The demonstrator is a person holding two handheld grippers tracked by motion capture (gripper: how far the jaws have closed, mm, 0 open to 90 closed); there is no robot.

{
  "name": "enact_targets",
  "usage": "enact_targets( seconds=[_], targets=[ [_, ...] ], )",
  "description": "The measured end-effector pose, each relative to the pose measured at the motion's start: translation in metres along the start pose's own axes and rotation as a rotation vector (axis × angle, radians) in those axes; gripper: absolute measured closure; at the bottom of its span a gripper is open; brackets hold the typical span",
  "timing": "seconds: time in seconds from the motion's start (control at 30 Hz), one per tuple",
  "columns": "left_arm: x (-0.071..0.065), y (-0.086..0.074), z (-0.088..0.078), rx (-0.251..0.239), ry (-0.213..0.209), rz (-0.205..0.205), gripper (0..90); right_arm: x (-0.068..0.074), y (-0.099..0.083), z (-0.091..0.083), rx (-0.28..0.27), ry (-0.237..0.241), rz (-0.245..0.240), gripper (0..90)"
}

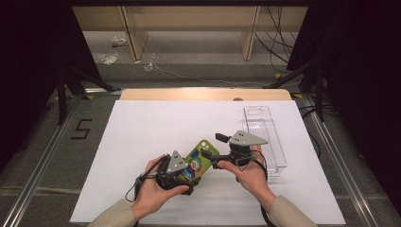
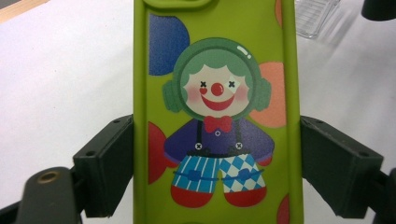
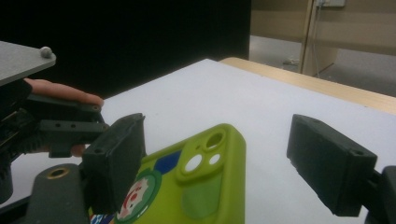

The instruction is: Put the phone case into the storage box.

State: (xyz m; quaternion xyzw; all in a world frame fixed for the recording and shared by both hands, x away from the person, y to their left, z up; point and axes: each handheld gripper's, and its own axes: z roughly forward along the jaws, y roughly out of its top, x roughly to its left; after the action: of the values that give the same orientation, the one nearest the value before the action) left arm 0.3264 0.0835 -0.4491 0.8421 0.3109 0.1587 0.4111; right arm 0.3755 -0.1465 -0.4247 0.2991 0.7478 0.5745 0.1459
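Note:
A lime-green phone case (image 1: 198,161) with a cartoon clown printed on it is held just above the white sheet. My left gripper (image 1: 188,174) is shut on its lower part; in the left gripper view both black pads (image 2: 109,163) press on the long edges of the case (image 2: 217,116). My right gripper (image 1: 217,150) is open at the case's camera end. In the right gripper view the case's camera corner (image 3: 205,182) lies between the wide-set jaws, close by the left jaw and well apart from the right one.
A clear plastic tray (image 1: 265,137) lies on the right side of the white sheet (image 1: 151,127). The wooden table edge (image 1: 203,93) runs along the back. Dark stands and cables flank the table on both sides.

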Motion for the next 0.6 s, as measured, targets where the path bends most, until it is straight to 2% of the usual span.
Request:
enact_targets(
  seconds=[0.27, 0.6],
  targets=[
    [-0.005, 0.001, 0.001, -0.002, -0.009, 0.008, 16.4, -0.002, -0.002, 0.007, 0.023, -0.001, 0.028, 24.4],
    [-0.008, 0.001, 0.002, -0.004, -0.013, 0.015, 16.4, -0.006, -0.004, 0.012, 0.047, -0.005, 0.067, 34.0]
  ],
)
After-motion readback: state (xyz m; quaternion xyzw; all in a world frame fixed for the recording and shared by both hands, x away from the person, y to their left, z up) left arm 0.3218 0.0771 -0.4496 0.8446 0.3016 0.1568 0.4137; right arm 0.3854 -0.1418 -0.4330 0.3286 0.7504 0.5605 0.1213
